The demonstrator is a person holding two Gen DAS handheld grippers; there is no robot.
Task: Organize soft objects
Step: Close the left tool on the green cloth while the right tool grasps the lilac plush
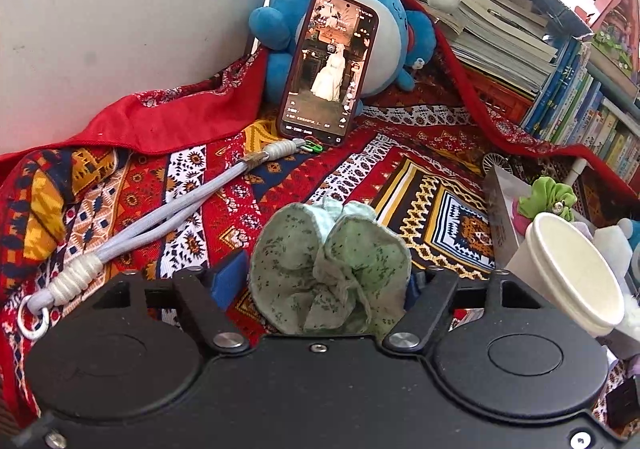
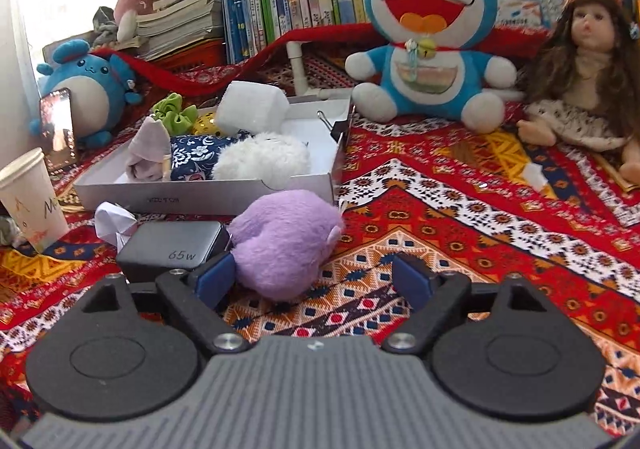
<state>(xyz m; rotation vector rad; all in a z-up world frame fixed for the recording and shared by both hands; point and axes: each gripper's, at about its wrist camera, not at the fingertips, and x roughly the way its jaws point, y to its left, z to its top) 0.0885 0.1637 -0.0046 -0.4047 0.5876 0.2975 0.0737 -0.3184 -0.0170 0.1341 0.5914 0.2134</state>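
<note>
**Green scrunchie between the left jaws, purple plush before the right**

Green speckled fabric, gathered into a scrunchie [image 1: 330, 269], is seen between the blue pads of the left gripper [image 1: 320, 281], low over the patterned cloth [image 1: 440, 209]. The fabric fills the gap and hides the right pad, so whether the pads press on it cannot be told from this view.

The right gripper [image 2: 316, 283] is held with its jaws apart. A purple plush [image 2: 284, 241] lies on the cloth against the left pad, while the right pad stands clear of it; nothing is gripped there.

The step in hand is judged to be the pick-up of two soft items. A white tray [image 2: 208, 193], placed just behind the plush, is already loaded with a white fluffy piece [image 2: 262, 159], a blue floral cloth [image 2: 196, 155], a green scrunchie [image 2: 174, 113] and a white foam block [image 2: 254, 107]. For the next move, the right jaws would need to be centred on the plush and closed, then both items carried over the tray wall.

"65W" is read on the black charger [image 2: 176, 249] beside the plush. Faint lettering on the tray wall cannot be made out. Hand-drawn letters, perhaps "A" and "M", are seen on the paper cup [image 2: 30, 201].
</note>
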